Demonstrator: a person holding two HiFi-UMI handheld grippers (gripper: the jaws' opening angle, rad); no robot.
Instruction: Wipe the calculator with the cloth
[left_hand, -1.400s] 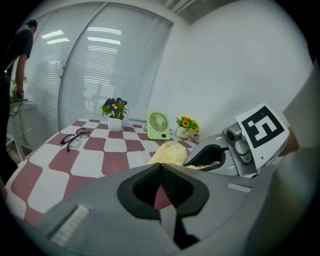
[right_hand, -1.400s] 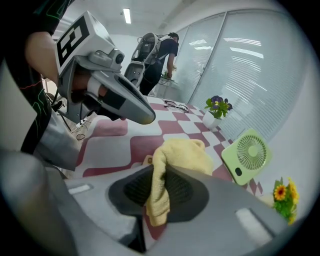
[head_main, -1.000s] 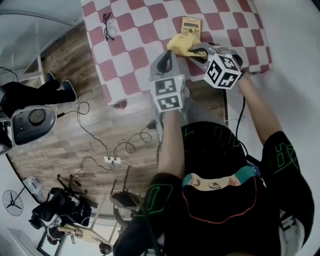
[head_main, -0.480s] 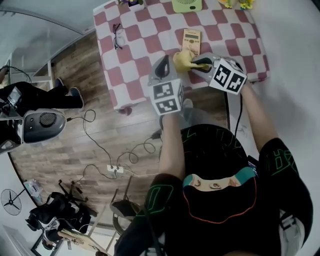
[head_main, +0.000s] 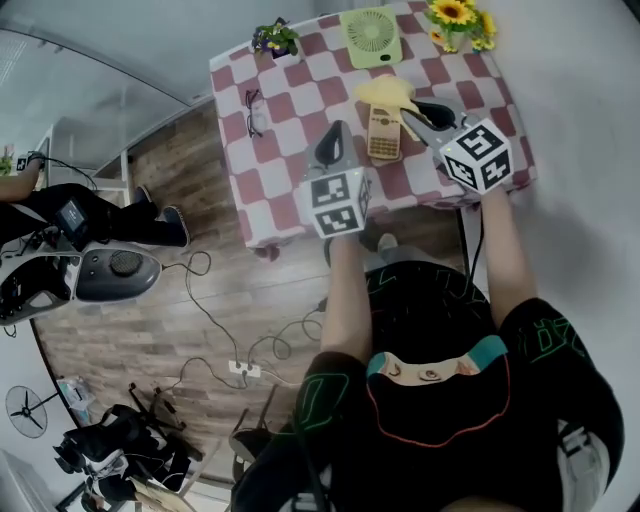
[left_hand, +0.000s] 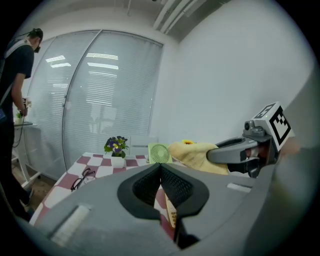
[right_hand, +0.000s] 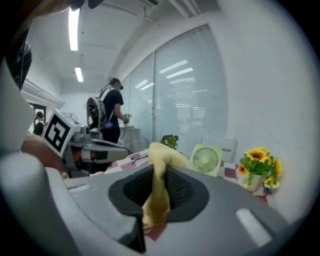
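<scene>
The red-and-white checked worktop (head_main: 290, 110) carries the calculator (head_main: 383, 133) at its middle, with the yellow cloth (head_main: 385, 92) over its far end. In the left gripper view, the left hand-held gripper (left_hand: 161, 167) is closed and empty. In the right gripper view, the right hand-held gripper (right_hand: 159, 172) pinches the cloth.

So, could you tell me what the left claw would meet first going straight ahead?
Probably the green fan, dead ahead; the calculator lies below that line, though depth is unclear.
</scene>
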